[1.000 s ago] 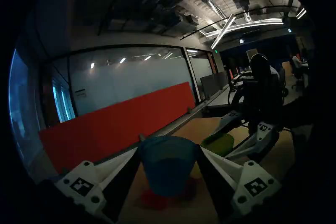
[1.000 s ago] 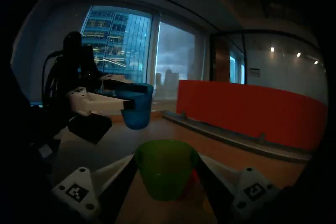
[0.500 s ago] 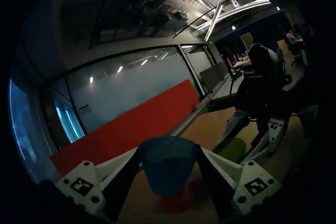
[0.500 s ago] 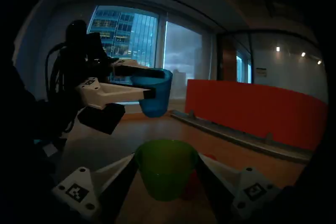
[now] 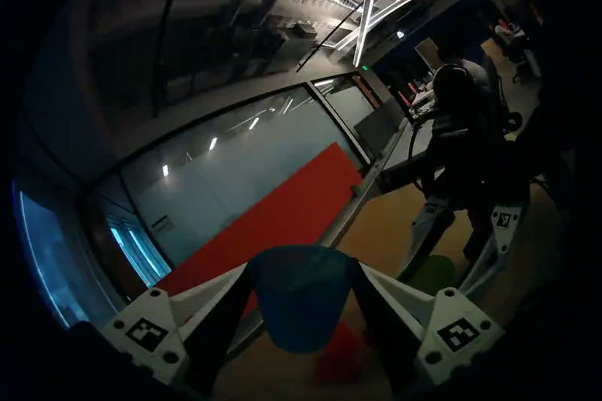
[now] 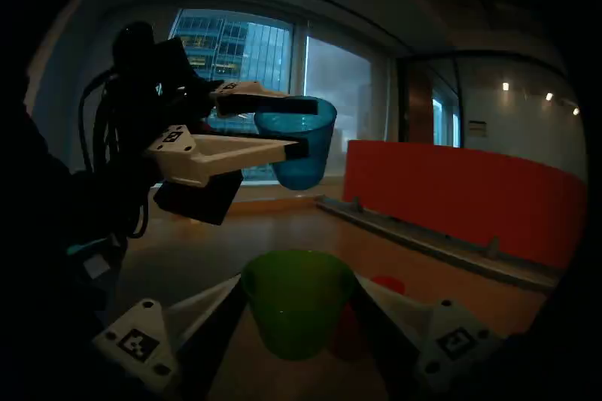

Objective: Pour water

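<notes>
In the left gripper view my left gripper is shut on a translucent blue cup, held above the wooden table and tilted. The right gripper view shows that blue cup high at upper left, leaning toward the green cup, with the left gripper clamped on it. My right gripper is shut on a green cup, upright and low over the table. The green cup also appears at lower right in the left gripper view, between the right gripper's white fingers.
Under the cups on the table lie small red things. A red partition runs along the table's far edge, with a metal rail before it. Large windows stand behind. A person's dark arm holds the left gripper.
My left gripper has risen and moved closer above the green cup, tilting the blue cup more. The right gripper and green cup have stayed nearly still.
</notes>
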A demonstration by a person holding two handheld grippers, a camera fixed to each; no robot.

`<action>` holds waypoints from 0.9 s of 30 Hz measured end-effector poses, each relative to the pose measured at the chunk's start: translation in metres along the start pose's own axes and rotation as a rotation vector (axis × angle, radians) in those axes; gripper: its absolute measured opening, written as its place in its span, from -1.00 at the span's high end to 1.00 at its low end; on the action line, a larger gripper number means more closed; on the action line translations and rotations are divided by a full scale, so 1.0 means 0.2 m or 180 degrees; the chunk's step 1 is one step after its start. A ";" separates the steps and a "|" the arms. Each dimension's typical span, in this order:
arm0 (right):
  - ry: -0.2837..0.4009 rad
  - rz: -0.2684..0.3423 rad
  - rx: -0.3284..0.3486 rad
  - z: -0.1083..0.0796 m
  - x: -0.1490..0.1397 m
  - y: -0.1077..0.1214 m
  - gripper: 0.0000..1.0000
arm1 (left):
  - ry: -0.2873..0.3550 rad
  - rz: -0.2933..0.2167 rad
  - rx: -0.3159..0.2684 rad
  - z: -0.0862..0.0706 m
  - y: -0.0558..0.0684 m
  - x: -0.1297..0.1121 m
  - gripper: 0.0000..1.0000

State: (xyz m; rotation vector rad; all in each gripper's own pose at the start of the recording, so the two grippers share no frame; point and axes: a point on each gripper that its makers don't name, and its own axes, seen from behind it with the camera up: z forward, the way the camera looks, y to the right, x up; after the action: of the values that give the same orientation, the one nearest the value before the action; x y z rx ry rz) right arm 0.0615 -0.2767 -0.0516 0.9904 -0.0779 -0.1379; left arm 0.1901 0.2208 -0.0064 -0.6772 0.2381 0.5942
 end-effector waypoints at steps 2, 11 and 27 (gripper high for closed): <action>0.0001 0.0000 0.0020 0.01 0.00 -0.01 -0.84 | 0.0004 0.0063 0.0002 0.00 0.00 0.01 -0.78; 0.0005 -0.0013 0.0084 0.03 0.01 -0.05 -0.84 | 0.0024 0.0342 0.0021 -0.01 0.00 0.06 -0.78; 0.0005 -0.0017 0.0133 0.07 0.01 -0.06 -0.84 | 0.0008 0.0751 0.0037 -0.01 0.00 0.09 -0.78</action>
State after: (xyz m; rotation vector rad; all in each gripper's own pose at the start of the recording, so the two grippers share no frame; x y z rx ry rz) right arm 0.0601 -0.2950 -0.0541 1.0326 -0.0771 -0.1408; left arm 0.2056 0.2271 -0.0150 -0.6431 0.3263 0.8171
